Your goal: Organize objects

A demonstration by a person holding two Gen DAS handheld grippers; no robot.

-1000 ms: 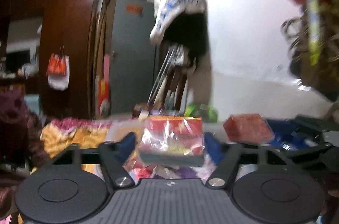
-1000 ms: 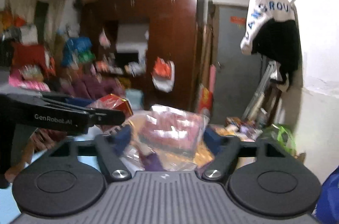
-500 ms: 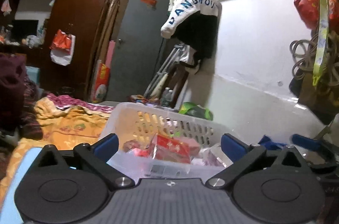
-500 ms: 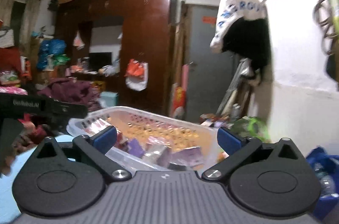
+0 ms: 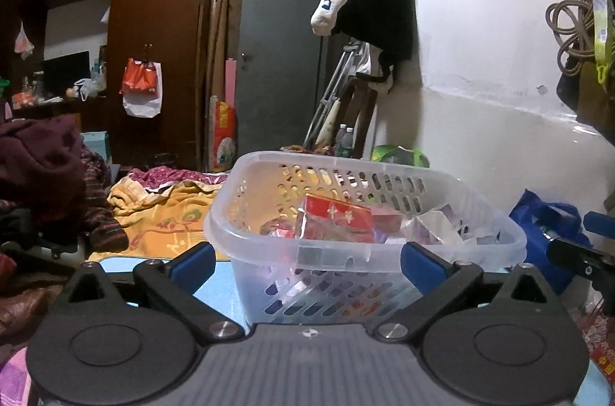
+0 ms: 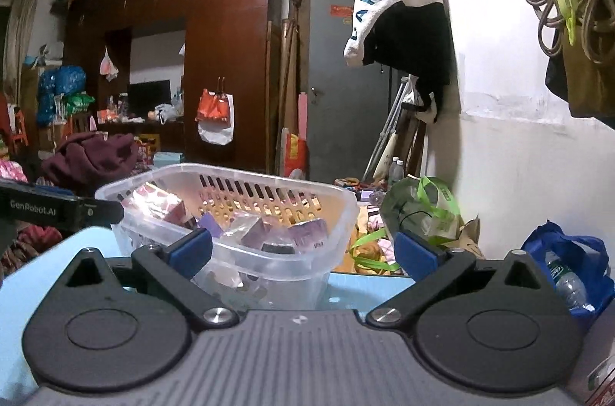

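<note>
A clear plastic basket [image 5: 357,252] with slotted walls stands on a light blue table [image 5: 215,287]. It holds several wrapped packets, among them a red box [image 5: 338,219] in clear film and purple packets [image 6: 307,233]. My left gripper [image 5: 305,262] is open and empty, just in front of the basket's near wall. My right gripper [image 6: 303,248] is open and empty, low at the basket's right side [image 6: 230,252]. The left gripper's body [image 6: 50,210] shows at the left edge of the right wrist view.
A blue bag [image 6: 572,260] and a green bag [image 6: 423,210] lie to the right by the white wall. Orange and maroon cloths [image 5: 165,210] are heaped left of the table. A wardrobe [image 5: 153,33] and a grey door [image 5: 276,56] stand behind.
One second ago each gripper was shut on a wrapped packet above the basket. Both have opened, the packets now lie in the basket, and both grippers have dropped lower and pulled back.
</note>
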